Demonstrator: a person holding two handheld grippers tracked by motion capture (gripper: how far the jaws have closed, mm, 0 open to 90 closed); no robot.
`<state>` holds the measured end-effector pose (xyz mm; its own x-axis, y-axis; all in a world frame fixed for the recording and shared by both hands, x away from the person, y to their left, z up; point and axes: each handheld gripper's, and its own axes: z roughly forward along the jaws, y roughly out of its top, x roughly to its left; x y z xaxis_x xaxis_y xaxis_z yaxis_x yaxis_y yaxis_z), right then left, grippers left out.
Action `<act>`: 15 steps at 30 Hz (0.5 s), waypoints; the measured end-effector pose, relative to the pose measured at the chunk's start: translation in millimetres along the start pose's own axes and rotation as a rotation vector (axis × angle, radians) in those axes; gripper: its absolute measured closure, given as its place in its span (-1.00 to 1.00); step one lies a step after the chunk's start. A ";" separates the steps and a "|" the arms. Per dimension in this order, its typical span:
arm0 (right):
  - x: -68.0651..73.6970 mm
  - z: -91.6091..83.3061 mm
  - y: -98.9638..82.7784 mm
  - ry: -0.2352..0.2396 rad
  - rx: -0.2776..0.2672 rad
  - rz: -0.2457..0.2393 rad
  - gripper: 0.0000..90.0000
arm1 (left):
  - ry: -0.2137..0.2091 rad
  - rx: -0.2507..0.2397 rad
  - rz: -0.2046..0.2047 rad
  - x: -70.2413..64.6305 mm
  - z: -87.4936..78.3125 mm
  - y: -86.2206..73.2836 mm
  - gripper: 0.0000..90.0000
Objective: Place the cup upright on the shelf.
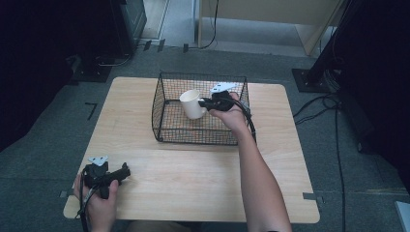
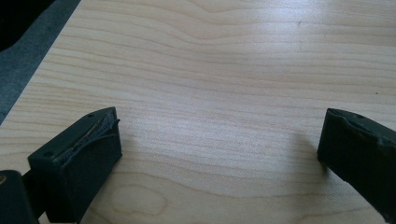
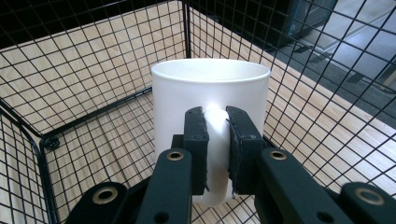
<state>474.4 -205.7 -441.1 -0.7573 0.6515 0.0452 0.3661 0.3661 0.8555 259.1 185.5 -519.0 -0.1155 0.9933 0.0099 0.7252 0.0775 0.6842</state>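
A light wooden table [image 1: 193, 183] is seen carrying a black wire basket [image 1: 167, 133] toward its far side. Inside the basket a white mug [image 3: 210, 93] is held upright by its handle, on which the right gripper [image 3: 218, 149] is clenched; whether the mug rests on the basket floor cannot be told. Nothing else is seen in the basket. The left gripper [image 2: 219, 154] is released, jaws spread wide over bare wood at the near left corner. A slip or swing of the mug against the mesh is judged possible, since only the narrow handle is pinched.
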 end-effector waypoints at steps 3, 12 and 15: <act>0.5 0.1 -0.7 -0.011 0.009 -0.007 0.78 | 0.000 0.000 0.000 0.0 0.0 0.0 -1.00; -0.7 -1.5 -5.4 -0.075 0.071 0.007 0.73 | 0.000 0.000 0.000 0.0 0.0 0.0 -1.00; -1.4 -1.5 -6.3 -0.088 0.077 0.015 0.70 | 0.000 0.000 0.000 0.0 0.0 0.0 -1.00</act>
<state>472.4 -209.9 -445.8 -0.7025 0.7116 0.0095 0.4197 0.4035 0.8130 259.1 185.6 -519.0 -0.1154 0.9933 0.0104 0.7250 0.0771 0.6844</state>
